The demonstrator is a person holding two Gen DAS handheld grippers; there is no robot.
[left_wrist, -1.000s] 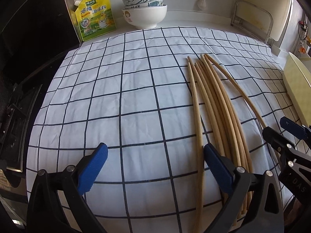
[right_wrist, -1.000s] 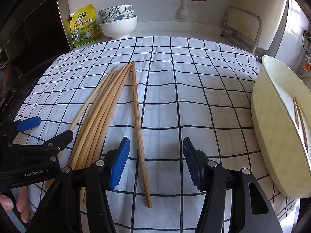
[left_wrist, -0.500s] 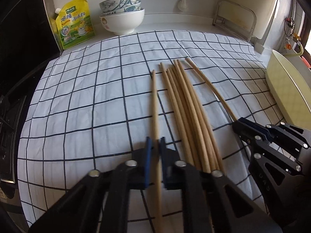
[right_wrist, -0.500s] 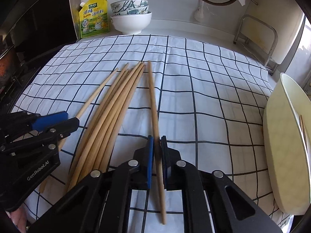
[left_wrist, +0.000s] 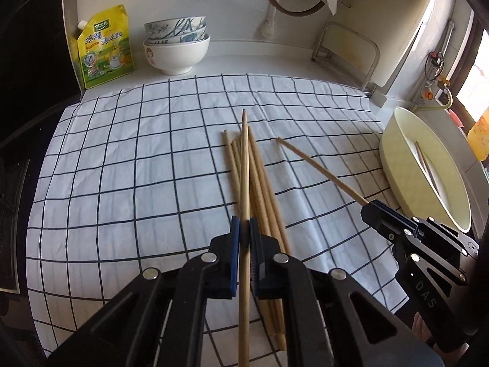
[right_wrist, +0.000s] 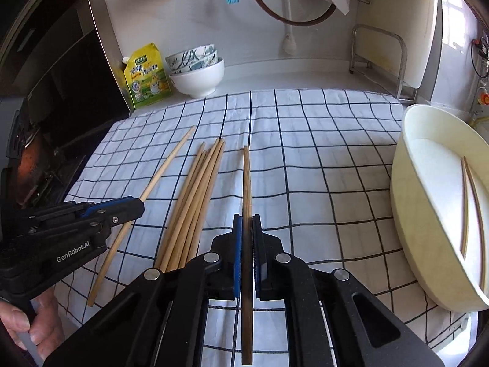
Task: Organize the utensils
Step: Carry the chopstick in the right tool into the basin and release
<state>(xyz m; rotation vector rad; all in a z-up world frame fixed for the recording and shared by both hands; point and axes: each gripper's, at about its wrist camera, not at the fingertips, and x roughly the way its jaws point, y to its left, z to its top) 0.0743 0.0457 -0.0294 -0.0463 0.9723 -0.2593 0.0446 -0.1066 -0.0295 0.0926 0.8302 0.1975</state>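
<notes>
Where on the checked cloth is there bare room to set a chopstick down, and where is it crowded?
Bare: the checked cloth between the chopstick pile and the dark stove side, its far strip before the stacked bowls, and the stretch between the pile and the cream tub. Crowded: the middle, with the pile and both grippers holding chopsticks.

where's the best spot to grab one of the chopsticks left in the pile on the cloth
Take an outer stick of the chopstick pile near its thick near end, coming from above with the jaws across its width. The sticks lie flat and packed side by side on the checked cloth, so only the edge ones offer room.
</notes>
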